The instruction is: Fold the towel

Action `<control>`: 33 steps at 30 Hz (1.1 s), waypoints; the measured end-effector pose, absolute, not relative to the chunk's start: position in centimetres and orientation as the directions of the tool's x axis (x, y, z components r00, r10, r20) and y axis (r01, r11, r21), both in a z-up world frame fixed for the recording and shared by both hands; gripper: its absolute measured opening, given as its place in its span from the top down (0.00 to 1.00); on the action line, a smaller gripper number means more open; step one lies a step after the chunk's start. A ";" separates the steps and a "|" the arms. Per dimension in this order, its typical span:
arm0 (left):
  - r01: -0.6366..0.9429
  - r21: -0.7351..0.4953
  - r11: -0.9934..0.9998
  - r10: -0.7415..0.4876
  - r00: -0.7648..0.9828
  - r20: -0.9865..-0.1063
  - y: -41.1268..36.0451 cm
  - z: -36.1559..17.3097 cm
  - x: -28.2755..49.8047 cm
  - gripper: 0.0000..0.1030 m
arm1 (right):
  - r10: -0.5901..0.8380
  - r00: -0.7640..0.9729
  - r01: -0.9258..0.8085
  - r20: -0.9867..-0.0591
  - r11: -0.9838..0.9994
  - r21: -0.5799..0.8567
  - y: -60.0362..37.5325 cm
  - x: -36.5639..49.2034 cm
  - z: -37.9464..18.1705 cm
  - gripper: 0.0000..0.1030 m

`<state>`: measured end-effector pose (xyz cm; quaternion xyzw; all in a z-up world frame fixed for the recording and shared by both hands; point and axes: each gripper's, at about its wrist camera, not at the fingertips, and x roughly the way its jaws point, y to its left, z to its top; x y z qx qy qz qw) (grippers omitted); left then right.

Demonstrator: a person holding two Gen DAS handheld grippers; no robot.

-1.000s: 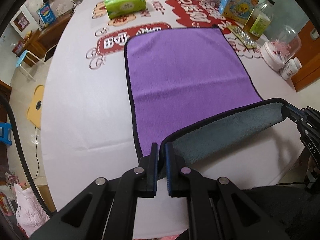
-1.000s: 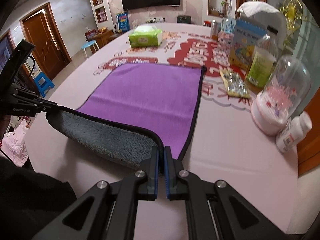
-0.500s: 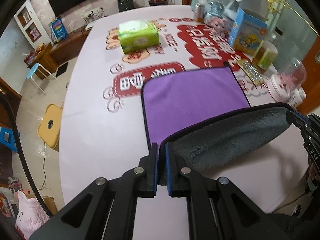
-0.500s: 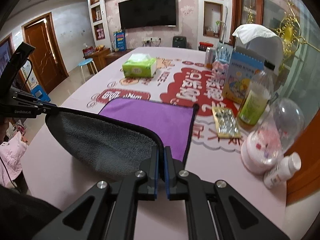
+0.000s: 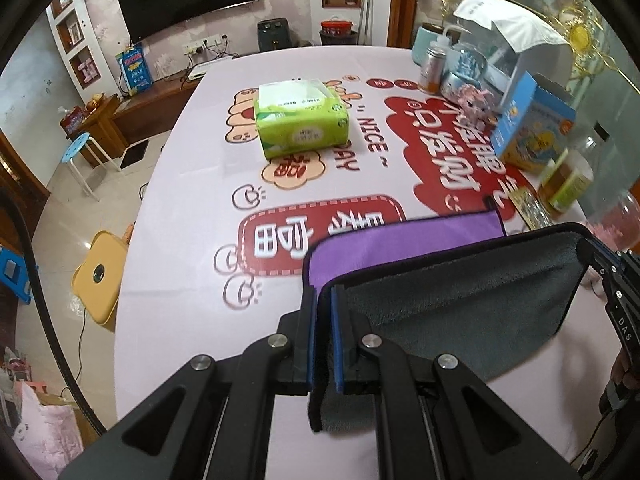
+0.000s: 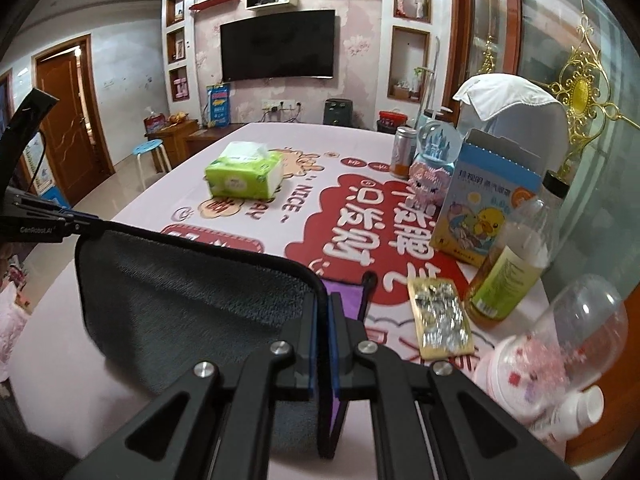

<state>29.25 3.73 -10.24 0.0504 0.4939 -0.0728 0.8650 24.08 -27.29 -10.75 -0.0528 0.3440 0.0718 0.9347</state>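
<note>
The towel (image 5: 460, 304) is purple on top and grey underneath, with a dark hem. Its near edge is lifted and carried over the part still lying on the table, grey side facing me. My left gripper (image 5: 323, 292) is shut on the near left corner. My right gripper (image 6: 322, 300) is shut on the near right corner; it also shows at the right edge of the left wrist view (image 5: 600, 256). Only a strip of purple (image 5: 400, 236) shows beyond the raised fold. In the right wrist view the grey underside (image 6: 192, 300) hides most of the towel.
A green tissue pack (image 5: 300, 120) lies on the pink printed tablecloth (image 5: 180, 240) beyond the towel. Along the right side stand a blue carton (image 6: 484, 208), an oil bottle (image 6: 508, 276), a foil blister pack (image 6: 440, 320), a glass dome (image 6: 560, 344) and a small white bottle (image 6: 572, 412).
Both grippers have lifted the towel's near edge higher and carried it forward over the flat part. Much less purple shows now, and the view has tilted up toward the far table.
</note>
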 end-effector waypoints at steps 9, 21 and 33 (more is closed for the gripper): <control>0.135 0.005 0.991 -0.067 0.520 -0.852 3.5 -14.4 33.9 0.95 | 0.028 0.782 -0.116 -0.623 0.988 -0.101 -26.9 28.2 -14.4 0.95; 0.108 0.017 0.994 -0.039 0.492 -0.870 3.0 -18.6 36.8 0.78 | 0.019 0.754 -0.083 -0.656 0.994 -0.067 -27.3 30.8 -18.2 0.92; 0.102 0.038 0.994 -0.017 0.492 -0.870 2.7 -18.8 36.2 0.40 | 0.035 0.698 -0.082 -0.716 0.996 -0.031 -27.7 31.6 -19.5 0.47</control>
